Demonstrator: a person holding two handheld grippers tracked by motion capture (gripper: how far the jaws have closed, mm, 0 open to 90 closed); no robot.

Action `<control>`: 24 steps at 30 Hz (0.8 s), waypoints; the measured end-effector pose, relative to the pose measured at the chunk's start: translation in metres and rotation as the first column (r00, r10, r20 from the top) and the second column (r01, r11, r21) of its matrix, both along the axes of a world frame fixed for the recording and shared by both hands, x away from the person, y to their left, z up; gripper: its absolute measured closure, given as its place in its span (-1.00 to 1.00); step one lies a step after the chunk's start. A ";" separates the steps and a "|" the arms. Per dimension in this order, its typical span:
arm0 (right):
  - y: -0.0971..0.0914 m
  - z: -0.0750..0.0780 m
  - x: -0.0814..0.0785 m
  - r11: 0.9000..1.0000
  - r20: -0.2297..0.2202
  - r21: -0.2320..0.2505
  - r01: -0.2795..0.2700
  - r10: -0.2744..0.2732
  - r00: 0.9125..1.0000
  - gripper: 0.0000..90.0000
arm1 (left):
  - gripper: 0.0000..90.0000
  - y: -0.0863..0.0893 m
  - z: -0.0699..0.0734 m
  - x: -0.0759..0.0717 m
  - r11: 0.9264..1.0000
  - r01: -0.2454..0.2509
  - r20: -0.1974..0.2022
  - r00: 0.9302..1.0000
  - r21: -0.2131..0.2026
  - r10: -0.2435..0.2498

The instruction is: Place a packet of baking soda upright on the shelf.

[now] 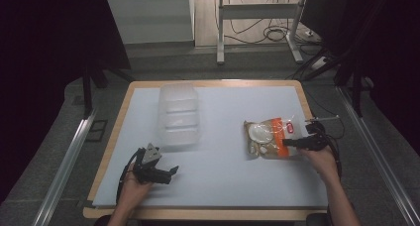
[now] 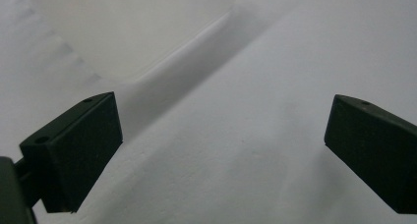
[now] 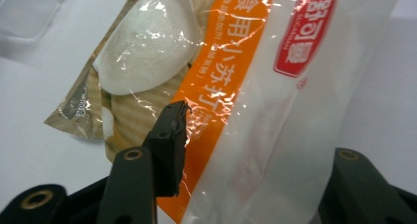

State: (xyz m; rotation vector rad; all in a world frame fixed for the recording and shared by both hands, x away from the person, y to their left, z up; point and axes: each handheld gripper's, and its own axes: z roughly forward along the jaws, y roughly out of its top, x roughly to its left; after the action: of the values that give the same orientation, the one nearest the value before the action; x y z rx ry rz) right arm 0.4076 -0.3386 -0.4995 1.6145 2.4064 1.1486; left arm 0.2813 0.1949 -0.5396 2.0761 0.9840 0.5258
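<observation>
High view: a clear packet with an orange band and red label lies at the desk's right side, gripped by the right claw; the left claw is held wide.

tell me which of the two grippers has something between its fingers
The right gripper: it is closed on the edge of the snack bag, whose orange stripe runs past its fingers. The left gripper is open over bare white table.

one plastic container, one snack packet
</observation>
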 end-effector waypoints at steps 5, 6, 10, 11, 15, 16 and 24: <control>0.007 0.000 0.002 1.000 0.002 0.000 -0.023 0.023 1.000 0.36 | -0.98 0.000 0.000 0.000 1.000 -0.001 0.001 1.000 0.001 0.001; 0.009 0.002 0.002 0.999 0.017 -0.017 -0.027 0.028 0.999 0.49 | -0.98 0.000 0.000 0.000 1.000 -0.001 0.002 1.000 0.002 0.001; 0.010 0.006 0.000 0.999 0.051 -0.040 -0.025 0.027 0.998 0.84 | -0.98 0.000 0.000 0.000 1.000 -0.002 0.005 1.000 0.002 0.002; 0.010 0.006 0.000 0.999 0.051 -0.040 -0.025 0.027 0.998 0.84 | -0.98 0.000 0.000 0.000 1.000 -0.002 0.005 1.000 0.002 0.002; 0.011 0.009 -0.002 0.999 0.063 -0.047 -0.021 0.024 0.998 0.98 | -0.98 0.000 0.000 -0.001 1.000 -0.001 0.006 1.000 0.002 0.001; 0.012 0.009 -0.002 0.998 0.067 -0.056 -0.022 0.025 0.997 0.98 | -0.98 0.000 0.000 -0.001 1.000 -0.001 0.006 1.000 0.002 0.001; 0.016 0.015 -0.006 0.998 0.100 -0.066 -0.012 0.019 0.995 0.98 | -0.98 0.000 0.001 -0.001 1.000 0.001 0.008 1.000 0.004 -0.001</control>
State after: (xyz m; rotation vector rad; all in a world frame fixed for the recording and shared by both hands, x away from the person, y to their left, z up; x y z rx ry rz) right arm 0.4012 -0.3231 -0.4848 1.4846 2.3717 1.1134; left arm 0.2802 0.1950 -0.5389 2.0769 0.9783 0.5354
